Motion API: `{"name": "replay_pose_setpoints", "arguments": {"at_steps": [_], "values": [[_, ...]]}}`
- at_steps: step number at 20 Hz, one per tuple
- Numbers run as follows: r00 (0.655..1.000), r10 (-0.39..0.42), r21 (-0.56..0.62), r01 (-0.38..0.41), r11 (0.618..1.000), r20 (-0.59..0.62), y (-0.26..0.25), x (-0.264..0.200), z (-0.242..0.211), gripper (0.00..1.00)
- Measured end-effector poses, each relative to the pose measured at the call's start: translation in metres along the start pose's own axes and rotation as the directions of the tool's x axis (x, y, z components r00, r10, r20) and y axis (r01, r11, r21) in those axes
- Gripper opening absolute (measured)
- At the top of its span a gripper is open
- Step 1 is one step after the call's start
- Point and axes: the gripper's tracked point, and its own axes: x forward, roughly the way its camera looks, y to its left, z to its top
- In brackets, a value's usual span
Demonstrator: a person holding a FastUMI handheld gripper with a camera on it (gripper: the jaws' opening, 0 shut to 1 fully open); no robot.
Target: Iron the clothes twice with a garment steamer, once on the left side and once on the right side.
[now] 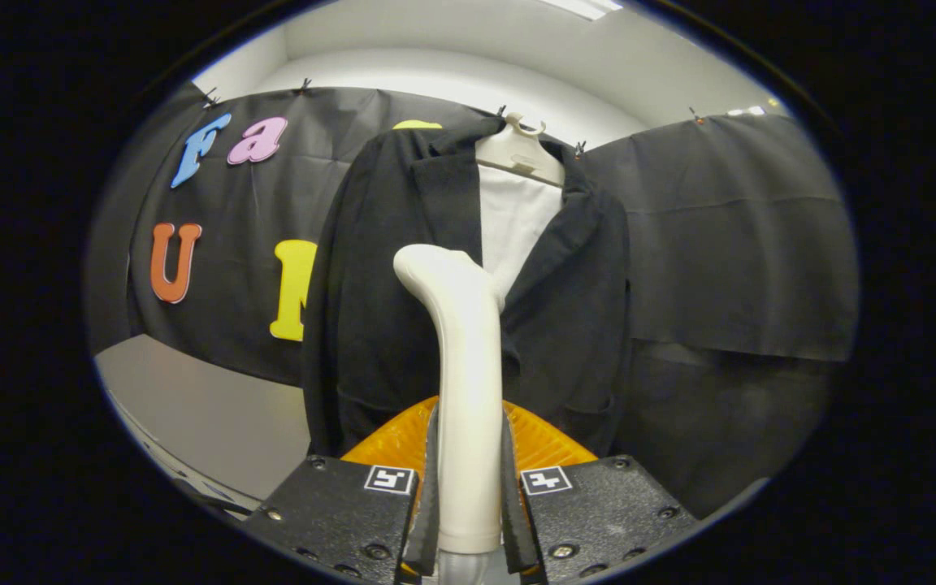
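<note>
A black jacket [379,309] hangs on a white hanger [521,150] against the booth wall, open at the front over a white shirt [517,219]. My gripper [470,479] is shut on the cream handle of the garment steamer [468,366], both fingers pressing its sides. The steamer rises upright from between the fingers, and its bent head sits in front of the jacket's left lapel, about chest height. I cannot tell whether the head touches the cloth.
An orange ribbed object [403,439] lies just beyond the fingers, below the jacket's hem. A grey surface [200,406] stretches to the left of the jacket. Black cloth covers the wall on both sides.
</note>
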Motion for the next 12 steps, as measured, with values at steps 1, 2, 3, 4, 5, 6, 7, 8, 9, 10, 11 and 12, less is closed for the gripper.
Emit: {"name": "replay_pose_setpoints", "arguments": {"at_steps": [1,2,3,4,5,6,7,8,9,10,11,12], "values": [[1.000,-0.004,-0.006,0.004,1.000,-0.009,0.000,-0.001,-0.008,0.35],[1.000,-0.007,-0.009,0.006,1.000,-0.019,-0.001,-0.001,-0.014,0.35],[1.000,-0.007,-0.014,0.007,1.000,-0.028,-0.001,-0.002,-0.019,0.35],[0.999,-0.010,-0.020,0.009,1.000,-0.034,-0.001,-0.001,-0.024,0.35],[0.999,-0.013,-0.029,0.012,0.999,-0.038,-0.002,-0.001,-0.029,0.35],[0.999,-0.014,-0.037,0.012,0.999,-0.042,-0.001,-0.003,-0.034,0.35],[0.999,-0.010,-0.043,0.008,0.999,-0.048,0.001,-0.004,-0.041,0.35],[0.998,-0.008,-0.049,0.006,0.999,-0.055,0.003,-0.005,-0.049,0.35],[0.998,-0.003,-0.059,-0.001,0.998,-0.068,0.006,-0.004,-0.056,0.35],[0.994,0.007,-0.059,-0.014,0.998,-0.112,0.009,-0.003,-0.071,0.35],[0.992,0.007,-0.057,-0.014,0.998,-0.128,0.010,-0.003,-0.081,0.35],[0.991,0.003,-0.067,-0.012,0.998,-0.136,0.010,-0.003,-0.086,0.35]]}}
